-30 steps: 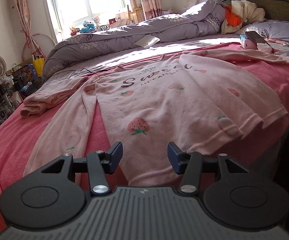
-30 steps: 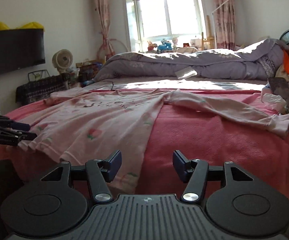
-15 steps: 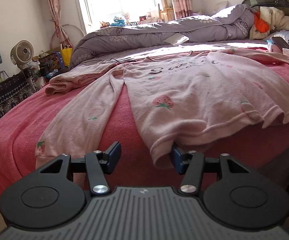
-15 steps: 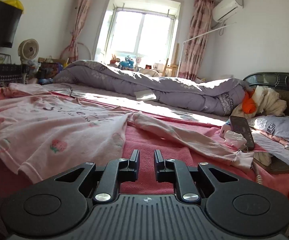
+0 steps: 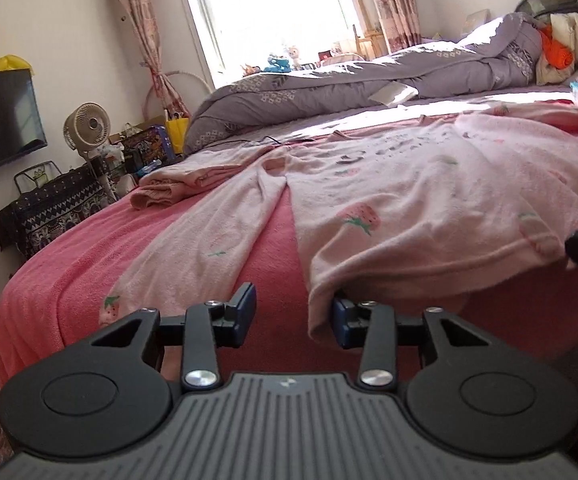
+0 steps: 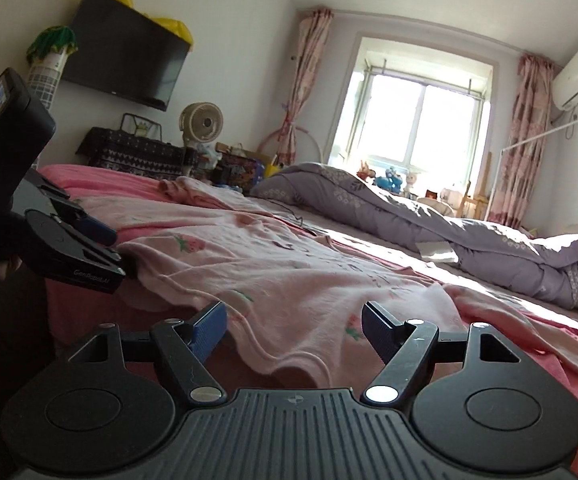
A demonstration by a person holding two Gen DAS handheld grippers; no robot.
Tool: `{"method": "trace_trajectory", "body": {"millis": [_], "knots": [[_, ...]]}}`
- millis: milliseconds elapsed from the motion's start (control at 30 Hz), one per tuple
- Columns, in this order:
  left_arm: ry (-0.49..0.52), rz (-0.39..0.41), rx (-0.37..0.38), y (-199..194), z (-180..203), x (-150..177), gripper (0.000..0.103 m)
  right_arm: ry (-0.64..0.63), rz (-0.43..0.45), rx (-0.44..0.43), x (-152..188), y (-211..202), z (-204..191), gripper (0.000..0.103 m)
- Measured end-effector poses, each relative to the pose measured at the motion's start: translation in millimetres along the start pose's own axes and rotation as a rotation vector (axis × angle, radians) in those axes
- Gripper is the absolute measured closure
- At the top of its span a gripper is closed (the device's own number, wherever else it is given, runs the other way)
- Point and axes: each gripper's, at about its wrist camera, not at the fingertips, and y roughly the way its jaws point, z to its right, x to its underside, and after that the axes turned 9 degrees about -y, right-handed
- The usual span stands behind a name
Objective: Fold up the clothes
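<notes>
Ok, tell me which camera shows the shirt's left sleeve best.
The left wrist view: the sleeve runs in full from shoulder to cuff across the pink blanket. In the right wrist view the left gripper blocks that side.

Blown-out window [image 6: 417, 124] backlight, sunlit quilt [image 5: 369, 80], dim foreground, fisheye-bent edges.

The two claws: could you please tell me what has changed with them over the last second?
The right claw, nearly shut half a second ago, has opened wide and now sits at the hem of the pink top. The left claw has moved in to the hem corner, open. Neither grips the cloth yet. The top still lies spread on the bed.
</notes>
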Motion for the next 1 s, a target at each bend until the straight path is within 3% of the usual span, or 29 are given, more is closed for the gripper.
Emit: {"method": "trace_trajectory", "body": {"millis": [67, 300, 467, 567, 667, 900, 1000], "knots": [[-0.026, 0.029, -0.041, -4.1, -11.2, -9.2, 0.059, -0.004, 0.042, -0.013, -9.4, 10.7, -11.9, 0.022], [-0.054, 0.094, -0.012, -18.0, -19.6, -25.6, 0.057, -0.047, 0.104, 0.011, -21.2, 28.6, -40.5, 0.020], [-0.064, 0.103, -0.007, -18.4, -19.0, -32.7, 0.056, -0.026, 0.165, -0.008, -32.4, 34.4, -48.4, 0.016], [-0.066, 0.100, -0.004, -18.3, -19.7, -33.4, 0.056, -0.053, 0.161, 0.023, -36.4, 44.3, -56.7, 0.014], [-0.062, 0.090, -0.004, -17.7, -22.7, -30.1, 0.056, -0.053, 0.118, 0.124, -28.1, 49.7, -49.1, 0.014], [-0.094, 0.038, -0.017, -7.6, -30.7, -13.5, 0.049, -0.143, -0.076, 0.548, 34.2, 23.6, 19.2, 0.009], [-0.059, 0.007, 0.020, -4.4, -22.1, -3.7, 0.047, -0.175, -0.139, 0.613, 58.7, 0.9, 44.0, 0.003]]}}
